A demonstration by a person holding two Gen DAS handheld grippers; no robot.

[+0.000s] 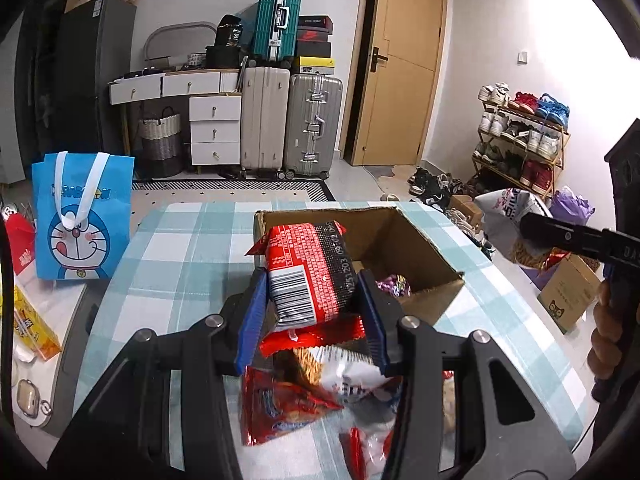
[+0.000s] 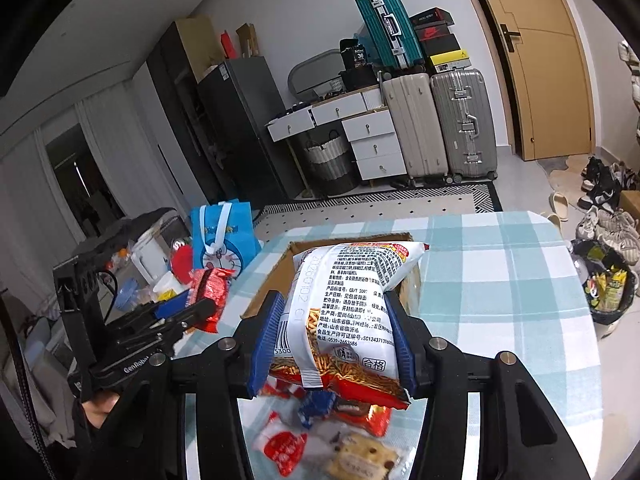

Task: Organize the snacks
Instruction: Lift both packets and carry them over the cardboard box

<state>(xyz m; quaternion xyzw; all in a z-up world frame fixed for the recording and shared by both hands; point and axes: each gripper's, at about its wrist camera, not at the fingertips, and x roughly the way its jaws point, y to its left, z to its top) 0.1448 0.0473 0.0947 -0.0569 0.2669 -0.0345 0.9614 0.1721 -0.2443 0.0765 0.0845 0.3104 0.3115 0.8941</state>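
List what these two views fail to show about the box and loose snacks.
- Cardboard box contents: left view, red packet in the left claw covers most.
- Box interior: right view, white bag in the right claw blocks it.
- Loose snacks: both claws cover them.

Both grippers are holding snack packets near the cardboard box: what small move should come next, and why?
Probably carry the left gripper forward over the cardboard box before releasing. Its red packet sits clamped just short of the open box, while the right gripper holds a white packet too.

Stacked suitcases [image 1: 280, 120] beside wooden door [image 1: 404, 60]
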